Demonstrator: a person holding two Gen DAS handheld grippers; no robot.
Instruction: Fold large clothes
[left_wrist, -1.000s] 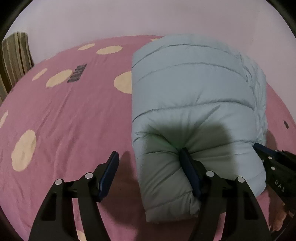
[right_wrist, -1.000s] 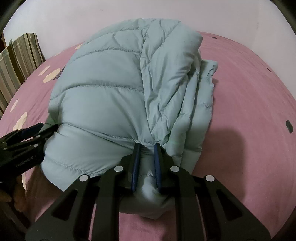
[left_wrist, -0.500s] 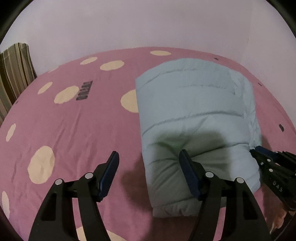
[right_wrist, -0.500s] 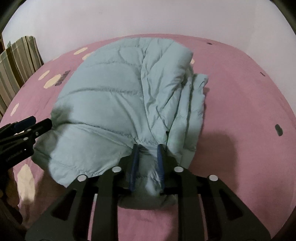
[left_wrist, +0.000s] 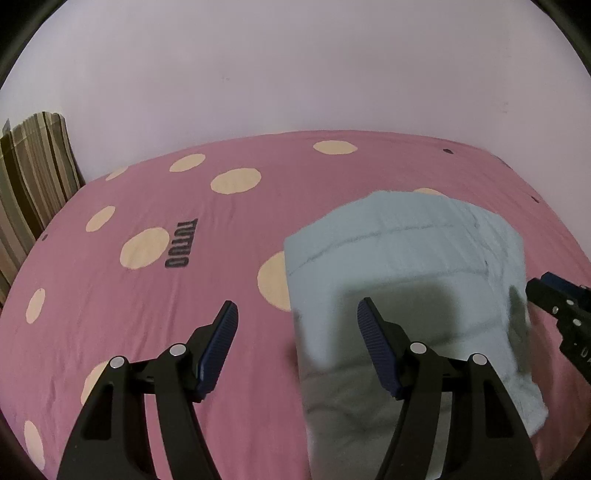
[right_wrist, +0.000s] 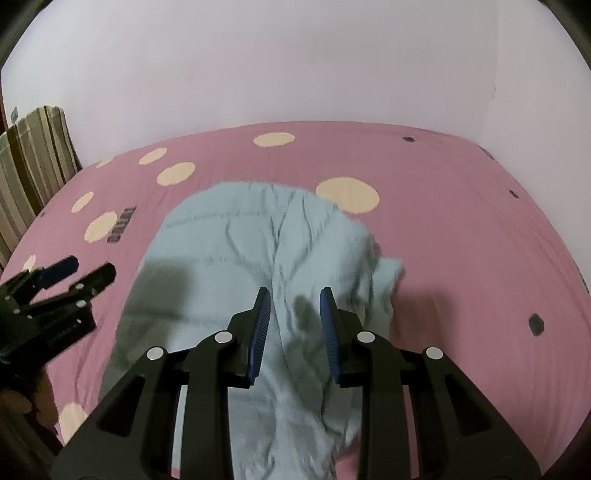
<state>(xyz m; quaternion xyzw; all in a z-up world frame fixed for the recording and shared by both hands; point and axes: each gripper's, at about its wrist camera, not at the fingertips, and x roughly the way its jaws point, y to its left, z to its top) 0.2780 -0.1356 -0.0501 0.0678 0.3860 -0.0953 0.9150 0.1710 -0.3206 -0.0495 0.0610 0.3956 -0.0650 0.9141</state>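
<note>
Left wrist view shows the left gripper (left_wrist: 297, 314) with its blue pads spread wide and nothing between them; its right pad hangs above the near left part of a folded pale blue padded jacket (left_wrist: 406, 266), without touching it, and its left pad hangs over bare sheet. The jacket lies as a thick, roughly rectangular bundle on the right half of a bed (left_wrist: 147, 314) covered by a pink sheet with cream dots and a dark printed word (left_wrist: 181, 243). The gripper's shadow falls across the near part of the jacket. At the right edge of this view the tips of the right gripper (left_wrist: 550, 288) reach in, beside the jacket's right side.

In the right wrist view the right gripper (right_wrist: 295, 295) has its jaws partly apart, having just been opening. The pads hang above the jacket's (right_wrist: 258, 240) crumpled near right part, and no cloth is pinched between them; the fabric lies loose below. From this side the jacket shows smooth quilted panels on the left and wrinkled layered edges on the right. The left gripper (right_wrist: 81, 271) appears at the left edge, above the sheet just beside the jacket's left side. Below it, in the near left corner, part of the person's hand (right_wrist: 22, 402) shows dimly.

A plain pale wall (right_wrist: 295, 66) stands behind the bed, and a striped curtain (right_wrist: 33, 166) hangs at the far left.
</note>
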